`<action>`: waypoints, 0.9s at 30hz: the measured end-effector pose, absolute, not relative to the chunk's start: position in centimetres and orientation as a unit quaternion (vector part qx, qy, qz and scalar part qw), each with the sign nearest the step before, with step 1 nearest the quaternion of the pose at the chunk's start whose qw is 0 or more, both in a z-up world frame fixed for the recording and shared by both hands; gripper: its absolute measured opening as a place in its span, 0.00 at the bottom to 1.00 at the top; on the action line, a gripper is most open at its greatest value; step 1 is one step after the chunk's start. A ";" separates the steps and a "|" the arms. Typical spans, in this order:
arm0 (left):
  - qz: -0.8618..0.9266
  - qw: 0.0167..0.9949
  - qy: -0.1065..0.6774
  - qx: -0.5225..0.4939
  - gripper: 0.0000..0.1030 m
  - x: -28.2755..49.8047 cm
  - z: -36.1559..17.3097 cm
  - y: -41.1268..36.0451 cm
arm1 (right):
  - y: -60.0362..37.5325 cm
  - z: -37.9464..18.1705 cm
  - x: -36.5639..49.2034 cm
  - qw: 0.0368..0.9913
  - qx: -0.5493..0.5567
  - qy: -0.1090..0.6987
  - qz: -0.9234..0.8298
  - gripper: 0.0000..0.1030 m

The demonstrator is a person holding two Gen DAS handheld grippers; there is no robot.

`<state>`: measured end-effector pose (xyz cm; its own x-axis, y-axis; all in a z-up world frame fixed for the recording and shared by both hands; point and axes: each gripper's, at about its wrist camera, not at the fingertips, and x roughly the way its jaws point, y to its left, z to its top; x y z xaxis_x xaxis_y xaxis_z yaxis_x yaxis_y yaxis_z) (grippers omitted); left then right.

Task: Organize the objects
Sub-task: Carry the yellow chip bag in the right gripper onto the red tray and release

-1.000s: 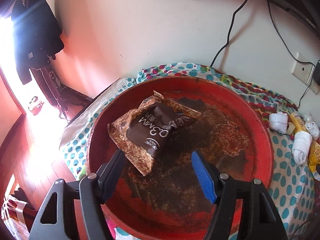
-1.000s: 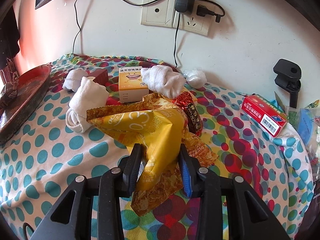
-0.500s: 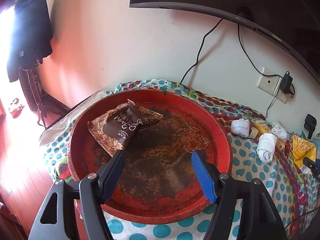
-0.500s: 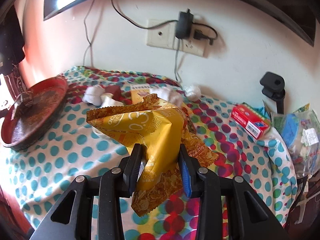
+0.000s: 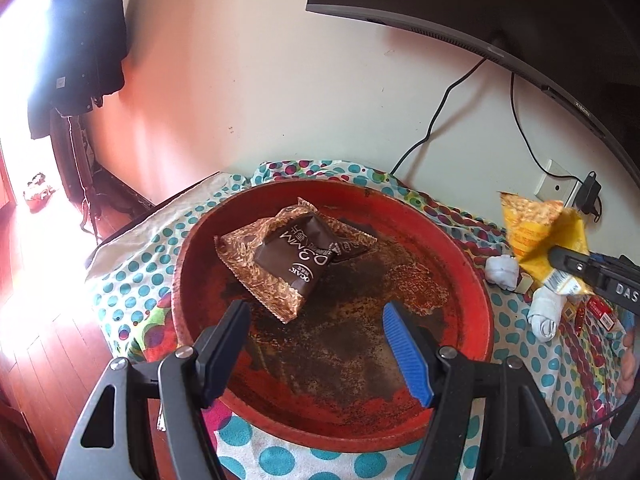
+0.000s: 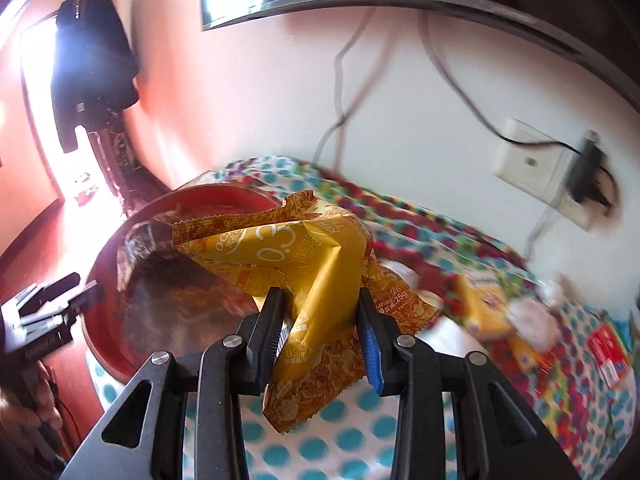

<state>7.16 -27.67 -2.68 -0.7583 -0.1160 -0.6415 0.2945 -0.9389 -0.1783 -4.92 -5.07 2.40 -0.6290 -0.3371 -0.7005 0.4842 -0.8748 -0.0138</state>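
**Right gripper brings yellow packet to the red tray**

Right gripper (image 6: pixel 320 344), pinching the yellow packet (image 6: pixel 316 264) between its pads, has swung away from the clutter on the dotted cloth (image 6: pixel 360 408) and now holds the packet in the air beside the tray (image 5: pixel 188 280); a second ago the tray sat far off at the left edge of its view, now its rim lies just behind the packet. Judging by that, the drop into the tray is the next step.

Left gripper (image 5: pixel 316 344) hangs spread and empty over the tray's near side, having drawn back a little from the brown packet (image 5: pixel 296 256), which lies flat in the tray's far half. One snack is sorted, a second is arriving, and socks (image 5: pixel 544 312) and small boxes are left on the cloth.

Writing: the monitor (image 5: pixel 520 8) edge reads "xiaomi"; the brown packet shows "0.3MM" and "OCAK", upside down; the yellow packet shows "25g" and "0.3"; the right gripper's body shows "DAS" in the left view.
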 end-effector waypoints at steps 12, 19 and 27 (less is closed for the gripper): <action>-0.921 0.136 0.160 0.329 0.69 7.4 -3.0 -30.0 | -19.5 -1.2 -12.4 0.274 0.408 0.135 -0.861 0.32; -0.918 0.157 0.173 0.322 0.69 7.7 -3.0 -31.0 | -22.9 -3.9 -15.2 0.280 0.435 0.135 -0.845 0.32; -0.918 0.148 0.148 0.337 0.69 6.9 -3.5 -29.7 | -25.0 -6.2 -14.9 0.294 0.445 0.152 -0.832 0.31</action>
